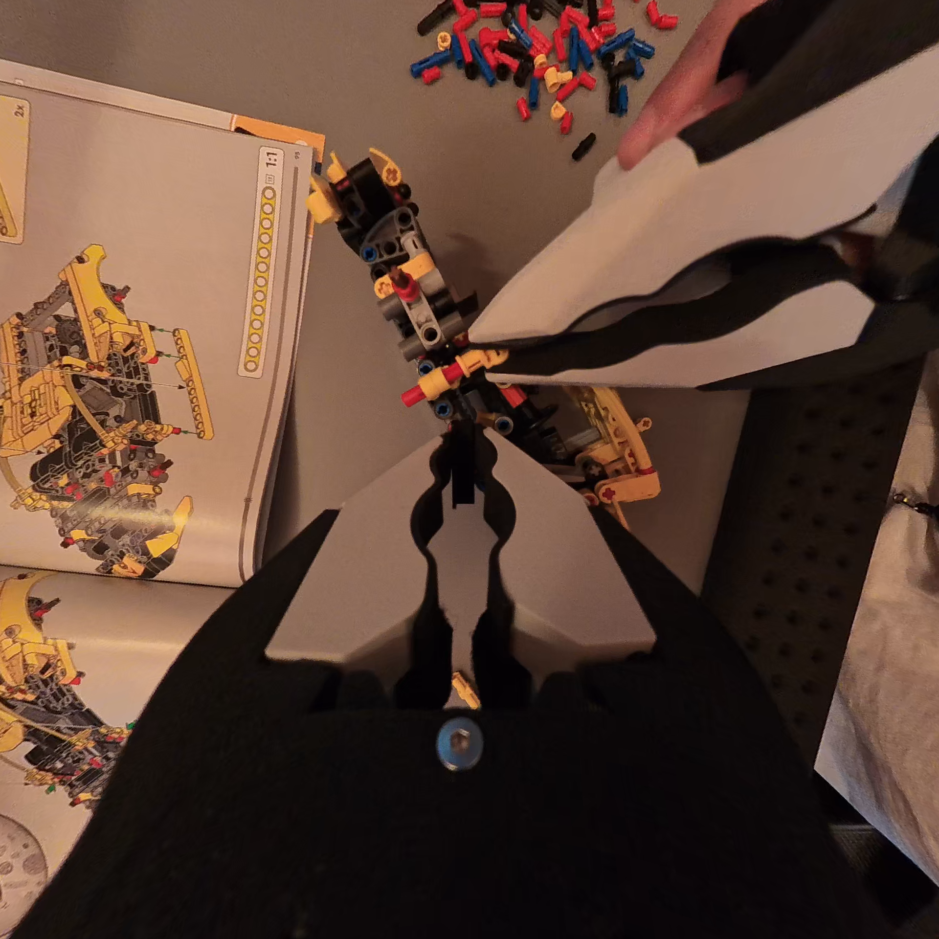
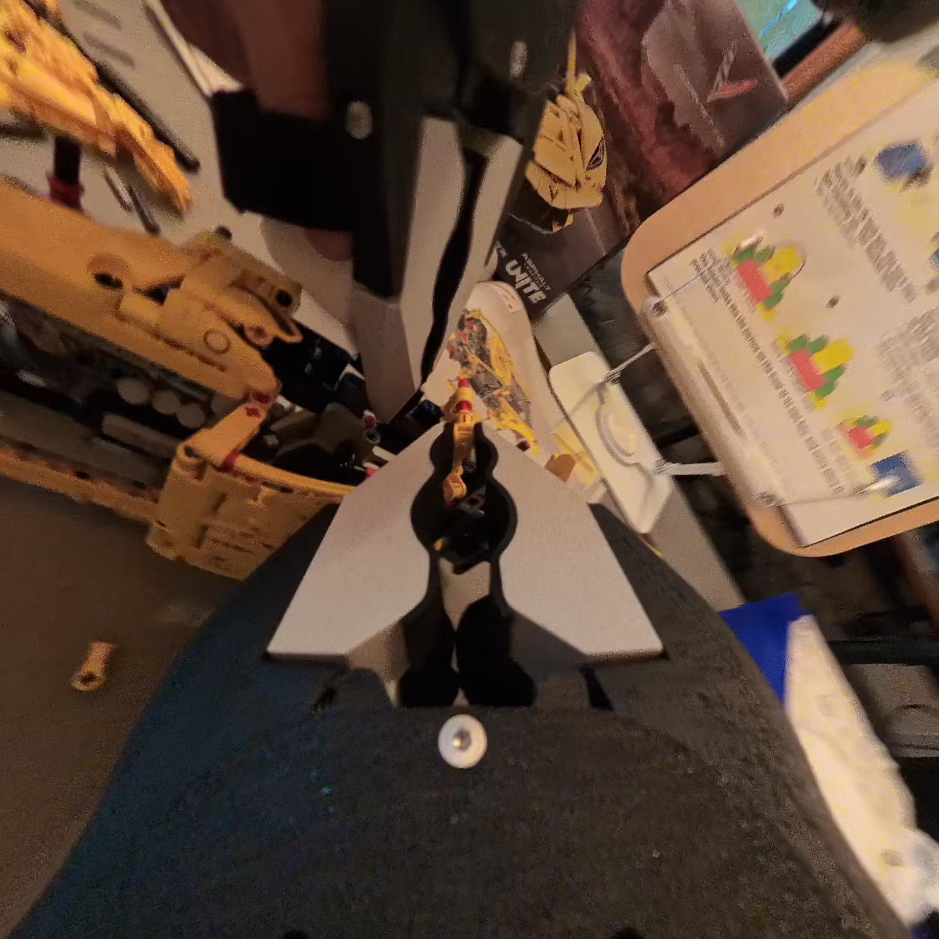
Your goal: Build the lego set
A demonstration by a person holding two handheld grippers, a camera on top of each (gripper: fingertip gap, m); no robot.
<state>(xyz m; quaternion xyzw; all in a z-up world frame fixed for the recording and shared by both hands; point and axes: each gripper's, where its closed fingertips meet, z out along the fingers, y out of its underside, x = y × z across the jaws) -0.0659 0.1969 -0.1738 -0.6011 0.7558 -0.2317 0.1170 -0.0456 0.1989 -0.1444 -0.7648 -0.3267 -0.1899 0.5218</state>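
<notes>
The model (image 1: 406, 284), a long black, grey and yellow frame, lies on the table (image 1: 355, 76) running from far left to near right, beside the open manual (image 1: 152, 330) on its left. The left claw (image 1: 465, 447) is closed on a black part at the model's near middle and steadies it. The right claw (image 1: 482, 363) comes in from the right, its tips clamped on a yellow connector (image 1: 480, 358) that sits on a red axle (image 1: 421, 394) sticking out to the left of the frame. The step in hand looks to be seating this connector and axle into the frame. To do it well, the left claw should hold the frame flat and firm, and the right should push straight along the axle, not at an angle, so the pin enters its hole without bending or popping the neighbouring yellow sleeve (image 1: 438, 382) loose. A slip could roll the model.

The table is plain grey, lit warm and dim. A heap of red, blue and black pins (image 1: 533, 51) lies at the far side, and one yellow piece (image 2: 91, 665) lies loose nearer. In the right wrist view, which is blurred, a dark box (image 2: 635, 152) and a printed sheet on a pale board (image 2: 813, 330), propped on a white stand (image 2: 609, 432), occupy the right.
</notes>
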